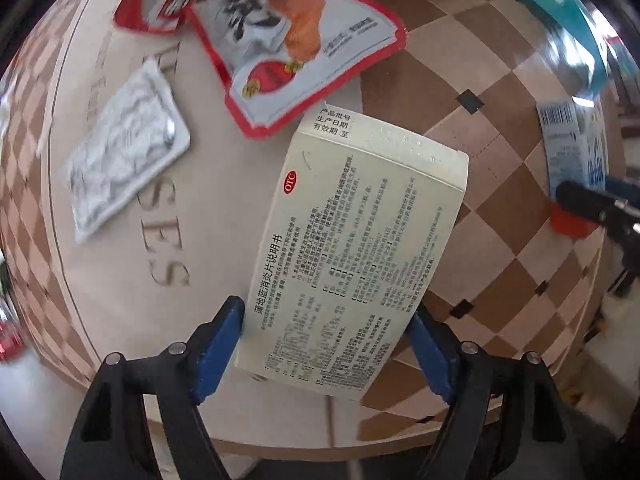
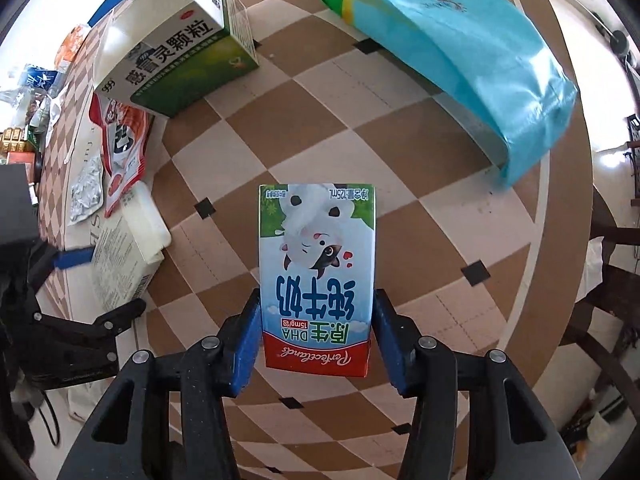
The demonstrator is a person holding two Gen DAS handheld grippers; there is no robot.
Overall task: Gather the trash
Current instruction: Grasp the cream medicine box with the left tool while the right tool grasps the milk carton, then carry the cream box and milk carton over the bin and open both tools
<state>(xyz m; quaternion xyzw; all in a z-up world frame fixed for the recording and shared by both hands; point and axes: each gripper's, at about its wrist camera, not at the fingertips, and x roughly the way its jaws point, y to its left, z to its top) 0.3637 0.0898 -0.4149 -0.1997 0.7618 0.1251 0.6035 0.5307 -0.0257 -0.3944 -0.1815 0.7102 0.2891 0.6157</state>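
Trash lies scattered over the checkered tabletop [image 2: 360, 128]. Far left: a spent foil blister sheet [image 1: 124, 152], thin and crushable, beside a red-edged snack pouch [image 1: 296, 52], limp and slick. Centre: a pale medicine box [image 1: 352, 248], seemingly empty, light, stiff card that would dent; the left gripper [image 1: 328, 344] straddles its near end, blue pads at both long edges, but whether they press cannot be told. Right: a small milk carton [image 2: 316, 276], firm-walled, probably light, is pinched across its narrow sides at the near end by the right gripper [image 2: 316, 340]. Beyond stand a green granule box [image 2: 180, 52] and a blue bag [image 2: 472, 52], soft and slippery.
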